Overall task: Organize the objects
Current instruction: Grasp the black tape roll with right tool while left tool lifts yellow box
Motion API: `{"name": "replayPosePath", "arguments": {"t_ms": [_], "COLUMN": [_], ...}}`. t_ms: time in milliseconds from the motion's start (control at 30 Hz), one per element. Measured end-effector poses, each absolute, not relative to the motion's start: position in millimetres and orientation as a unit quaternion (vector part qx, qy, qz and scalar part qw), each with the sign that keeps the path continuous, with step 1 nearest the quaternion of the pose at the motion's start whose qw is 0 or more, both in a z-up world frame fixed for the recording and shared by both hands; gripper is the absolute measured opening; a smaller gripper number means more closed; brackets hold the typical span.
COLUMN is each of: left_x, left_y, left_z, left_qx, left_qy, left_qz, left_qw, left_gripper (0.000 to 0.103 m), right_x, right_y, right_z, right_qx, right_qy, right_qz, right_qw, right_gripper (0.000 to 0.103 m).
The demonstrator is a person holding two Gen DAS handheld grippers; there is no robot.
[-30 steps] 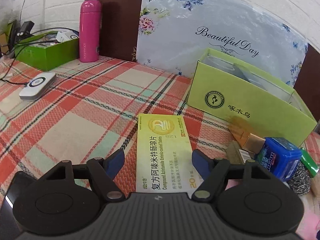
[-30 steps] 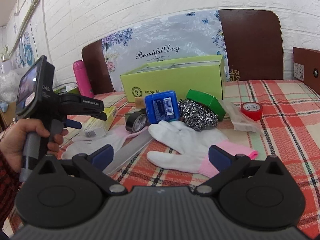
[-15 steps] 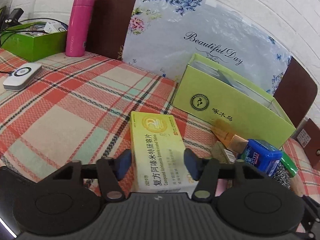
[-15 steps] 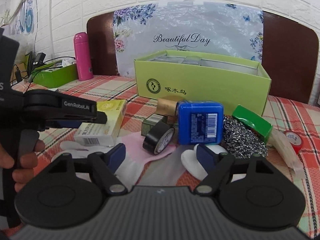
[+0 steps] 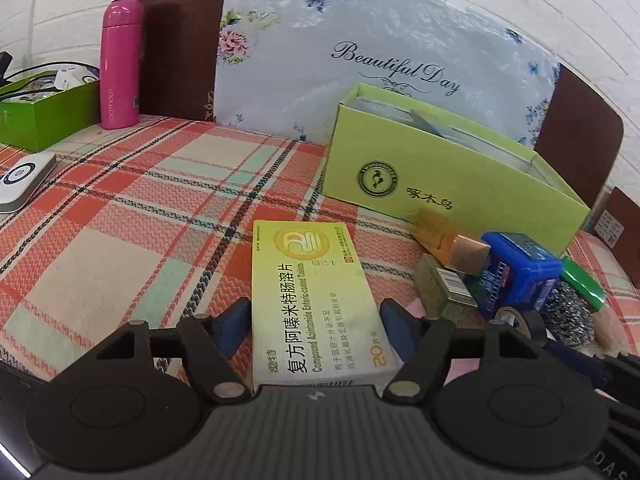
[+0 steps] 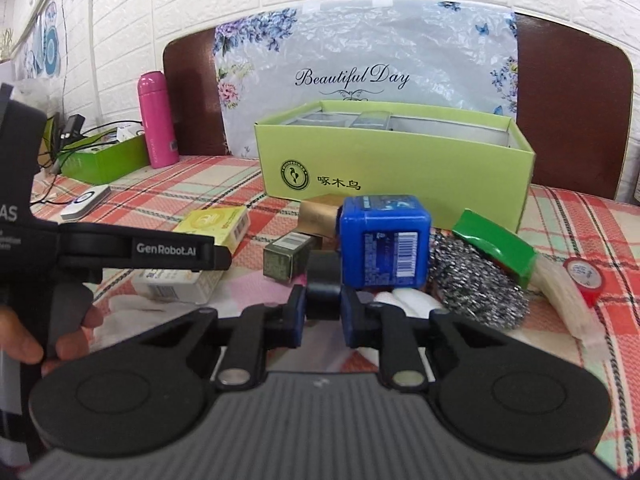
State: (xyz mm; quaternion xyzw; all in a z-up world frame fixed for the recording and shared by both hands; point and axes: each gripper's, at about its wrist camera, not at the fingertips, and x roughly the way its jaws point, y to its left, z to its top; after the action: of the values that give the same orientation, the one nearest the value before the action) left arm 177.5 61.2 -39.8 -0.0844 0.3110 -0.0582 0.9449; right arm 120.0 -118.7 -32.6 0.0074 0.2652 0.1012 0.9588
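My left gripper (image 5: 316,324) is shut on a yellow medicine box (image 5: 312,296), its blue pads pressed to both long sides. The box also shows in the right wrist view (image 6: 212,224), under the left gripper's arm (image 6: 140,250). My right gripper (image 6: 322,312) is shut on a black tape roll (image 6: 323,284), just in front of a blue container (image 6: 384,240). An open lime-green box (image 6: 396,168) stands behind the pile; it also shows in the left wrist view (image 5: 448,176).
A gold box (image 6: 320,216), an olive box (image 6: 288,258), a steel scourer (image 6: 476,284), a green block (image 6: 496,246), red tape (image 6: 586,276) and white gloves (image 6: 408,300) lie around. A pink bottle (image 5: 120,64), green tray (image 5: 44,112) and white device (image 5: 22,180) sit left.
My left gripper closed onto the yellow medicine box. My right gripper moved in toward the pile and closed on the black tape roll.
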Motion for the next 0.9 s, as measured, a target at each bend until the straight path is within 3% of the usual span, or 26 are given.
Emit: {"name": "replayPosePath", "arguments": {"t_ms": [333,633,900], "left_x": [105.2,110.7,114.4], "left_y": [22.0,-0.3,-2.6], "left_z": [-30.2,-38.5,-41.0], "left_qx": [-0.025,0.037,0.026], "left_qy": [0.318,0.324,0.321], "left_qz": [-0.163,-0.132,-0.121], "left_qw": [0.934,0.936,0.939], "left_gripper": [0.073,0.072,0.074], "right_x": [52.1,44.4,46.8], "right_y": [-174.9,-179.2,-177.8], "right_z": [-38.1,-43.3,-46.6], "right_qx": [0.052,0.057,0.057], "right_qy": [0.296,0.290,0.296], "right_qz": [0.089,0.086,0.092], "right_qw": [0.950,0.951,0.949], "right_gripper": [0.018,0.028,0.028]}}
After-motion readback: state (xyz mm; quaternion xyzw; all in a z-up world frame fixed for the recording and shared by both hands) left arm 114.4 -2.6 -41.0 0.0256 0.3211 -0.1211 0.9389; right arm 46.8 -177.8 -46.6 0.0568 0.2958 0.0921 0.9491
